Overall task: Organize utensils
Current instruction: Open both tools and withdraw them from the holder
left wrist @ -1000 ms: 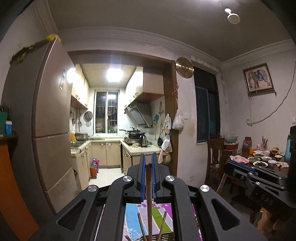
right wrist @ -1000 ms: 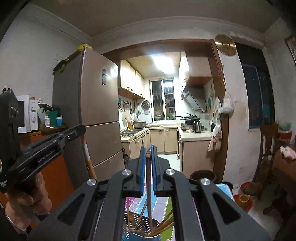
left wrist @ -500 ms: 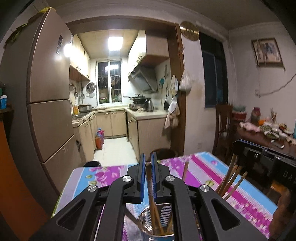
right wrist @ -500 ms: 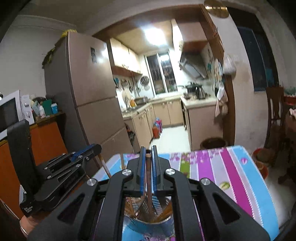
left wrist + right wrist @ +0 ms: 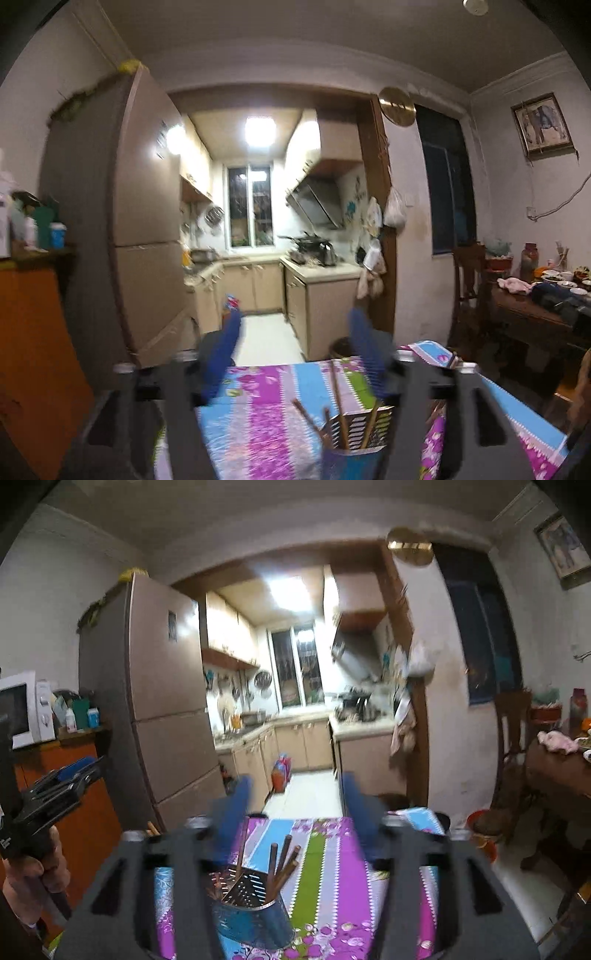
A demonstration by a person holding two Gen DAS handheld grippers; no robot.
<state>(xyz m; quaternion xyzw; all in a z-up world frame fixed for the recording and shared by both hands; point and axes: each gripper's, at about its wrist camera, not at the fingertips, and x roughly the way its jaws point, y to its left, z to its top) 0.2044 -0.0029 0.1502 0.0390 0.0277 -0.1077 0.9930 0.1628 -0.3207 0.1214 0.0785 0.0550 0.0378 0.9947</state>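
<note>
Here, in the left wrist view: left tool (image 5: 293,332) just having been opening, blue fingers (image 5: 221,354) standing wide and released, nothing between them. Chopsticks (image 5: 334,391) standing in the perforated metal holder (image 5: 360,428) at lower centre, resting on the striped table (image 5: 266,417). Next, in the right wrist view: right tool (image 5: 295,805) likewise just having been opening, gaping and empty, holder (image 5: 251,897) with chopsticks (image 5: 280,860) sitting low centre on the table (image 5: 332,886). Left tool (image 5: 55,790) showing at left edge.

Both wrist views face kitchen doorway (image 5: 280,221) (shared), low over table (image 5: 332,849).
</note>
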